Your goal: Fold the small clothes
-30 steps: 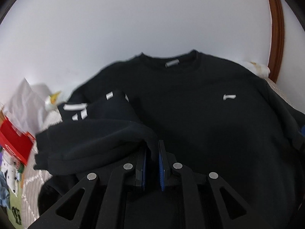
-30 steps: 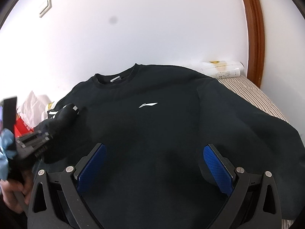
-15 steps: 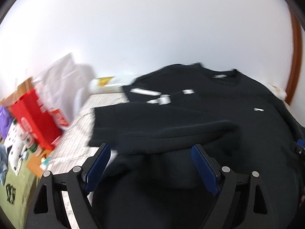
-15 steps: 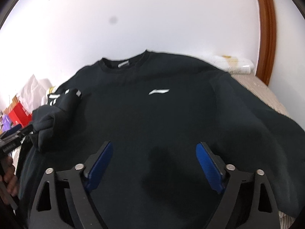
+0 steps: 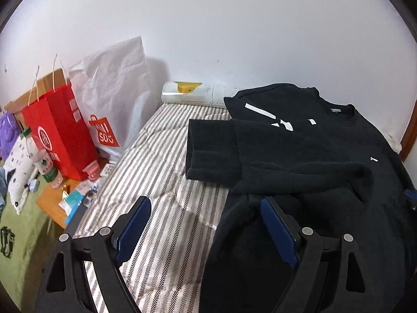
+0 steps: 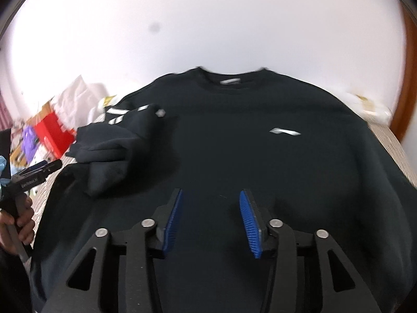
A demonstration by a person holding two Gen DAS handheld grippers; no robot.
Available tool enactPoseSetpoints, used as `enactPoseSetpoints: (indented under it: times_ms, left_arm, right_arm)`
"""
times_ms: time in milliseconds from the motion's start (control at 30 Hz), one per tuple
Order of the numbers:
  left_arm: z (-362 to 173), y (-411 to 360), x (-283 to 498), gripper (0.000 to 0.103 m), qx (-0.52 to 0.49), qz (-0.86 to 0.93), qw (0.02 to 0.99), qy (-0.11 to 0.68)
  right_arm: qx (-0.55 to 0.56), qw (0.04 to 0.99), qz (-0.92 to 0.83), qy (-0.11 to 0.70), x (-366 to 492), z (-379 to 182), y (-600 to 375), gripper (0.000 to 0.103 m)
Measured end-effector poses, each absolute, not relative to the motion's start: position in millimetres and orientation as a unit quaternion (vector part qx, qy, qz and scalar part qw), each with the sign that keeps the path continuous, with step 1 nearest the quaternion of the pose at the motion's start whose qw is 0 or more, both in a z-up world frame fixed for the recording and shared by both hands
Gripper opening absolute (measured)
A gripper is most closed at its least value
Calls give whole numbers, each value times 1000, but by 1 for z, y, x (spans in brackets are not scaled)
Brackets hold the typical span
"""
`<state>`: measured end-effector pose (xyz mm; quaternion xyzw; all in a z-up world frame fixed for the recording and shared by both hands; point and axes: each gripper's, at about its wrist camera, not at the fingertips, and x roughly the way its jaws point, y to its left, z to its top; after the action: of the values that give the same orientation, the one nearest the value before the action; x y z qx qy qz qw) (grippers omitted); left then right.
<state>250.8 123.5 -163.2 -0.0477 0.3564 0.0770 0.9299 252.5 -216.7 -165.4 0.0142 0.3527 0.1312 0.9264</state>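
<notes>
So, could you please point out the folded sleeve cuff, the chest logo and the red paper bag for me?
sleeve cuff (image 5: 212, 151), left wrist view, on the ribbed end.
chest logo (image 6: 285, 131), right wrist view, on the middle of the white mark.
red paper bag (image 5: 61, 133), left wrist view, on its front face.

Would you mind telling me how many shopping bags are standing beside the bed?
2. The red paper bag stands left of the striped mattress; the white bag leans behind it against the wall. Others may be hidden.

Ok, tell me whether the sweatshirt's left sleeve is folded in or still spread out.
Folded in: the sleeve lies across the sweatshirt's body, cuff on top.
</notes>
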Motion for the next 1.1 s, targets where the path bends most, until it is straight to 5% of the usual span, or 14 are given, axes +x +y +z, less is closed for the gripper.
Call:
enactPoseSetpoints:
  times_ms: [667,933,1033,1100]
  left_arm:
    - [-188,174,263,85,-136,135,893,407]
    - [-191,176,263,85,-138,139,890,411]
    - [-190,175,263,85,-133,142,892,408]
    - [-189,174,263,85,-133,140,893,406]
  right_arm:
    - [-120,896,256,343,323,-180,-40,72]
    - [-147,884,303,325,309,-180,-19,72]
    - [-165,882,290,332,311,-190,-9,54]
    - [-157,878,293,344,316,-194,-10,26]
